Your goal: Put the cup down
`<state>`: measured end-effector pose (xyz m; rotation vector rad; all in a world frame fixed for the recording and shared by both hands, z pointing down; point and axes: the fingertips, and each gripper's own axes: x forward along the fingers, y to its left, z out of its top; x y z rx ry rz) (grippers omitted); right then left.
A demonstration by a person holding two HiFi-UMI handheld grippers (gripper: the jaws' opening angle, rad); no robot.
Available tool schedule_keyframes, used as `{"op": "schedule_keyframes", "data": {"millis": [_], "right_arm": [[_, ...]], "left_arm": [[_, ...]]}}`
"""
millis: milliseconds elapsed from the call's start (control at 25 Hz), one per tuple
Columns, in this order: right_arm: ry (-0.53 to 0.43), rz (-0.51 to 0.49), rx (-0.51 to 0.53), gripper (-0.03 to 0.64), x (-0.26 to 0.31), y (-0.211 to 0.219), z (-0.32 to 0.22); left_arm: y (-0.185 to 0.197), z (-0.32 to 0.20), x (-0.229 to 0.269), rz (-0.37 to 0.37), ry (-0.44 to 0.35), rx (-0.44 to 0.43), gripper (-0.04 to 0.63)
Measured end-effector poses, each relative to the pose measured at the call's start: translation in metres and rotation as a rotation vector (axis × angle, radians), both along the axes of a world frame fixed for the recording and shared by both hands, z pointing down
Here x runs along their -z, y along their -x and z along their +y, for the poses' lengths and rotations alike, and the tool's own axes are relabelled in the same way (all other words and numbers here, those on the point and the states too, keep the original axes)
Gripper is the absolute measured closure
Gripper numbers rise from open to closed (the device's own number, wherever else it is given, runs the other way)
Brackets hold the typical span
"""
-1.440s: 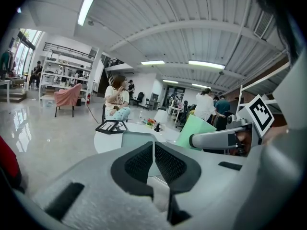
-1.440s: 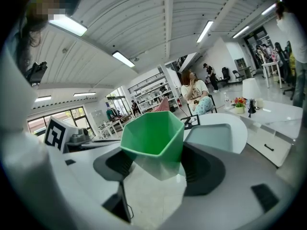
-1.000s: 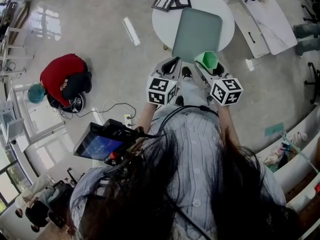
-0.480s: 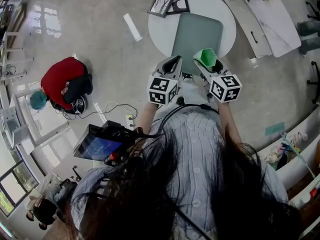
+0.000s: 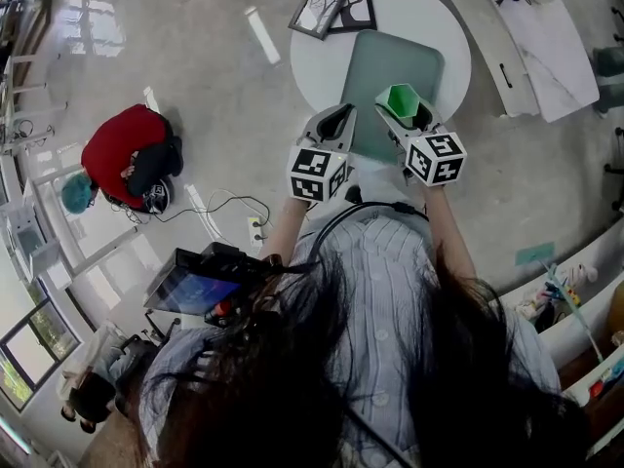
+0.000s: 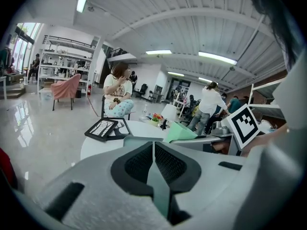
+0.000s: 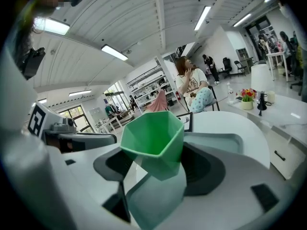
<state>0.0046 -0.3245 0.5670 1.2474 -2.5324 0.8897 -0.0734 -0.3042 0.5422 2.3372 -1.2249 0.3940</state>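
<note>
Our right gripper (image 7: 160, 171) gripped the faceted green plastic cup (image 7: 153, 134) low on its walls, which we judged light, stiff and slick, while our left gripper (image 6: 153, 163) was clenched empty.

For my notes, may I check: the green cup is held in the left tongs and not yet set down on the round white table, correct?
Not quite: the right gripper view shows the green cup held in the right tongs, not the left tongs. It is not yet set down on the round white table.

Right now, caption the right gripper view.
Right hand-held gripper holding a faceted green cup by the round white table.
</note>
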Motion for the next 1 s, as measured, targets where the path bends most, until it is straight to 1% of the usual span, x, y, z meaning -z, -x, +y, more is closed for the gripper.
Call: {"op": "schedule_keyframes", "data": {"millis": [320,640,1000], "right_arm": [[0.018,0.024,0.019,0.293,-0.033,0.008,-0.046],[0.045,0.120,0.055,0.293,-0.076,0.012,-0.084],[0.054,0.191,0.081,0.293,-0.099,0.015,-0.103]], "left_arm": [[0.004,-0.020,-0.015,-0.011,0.046,0.009,0.578],[0.011,-0.050,-0.023,-0.013,0.055,0.028,0.578],[0.016,-0.053,-0.031,-0.018,0.081,0.032,0.578]]}}
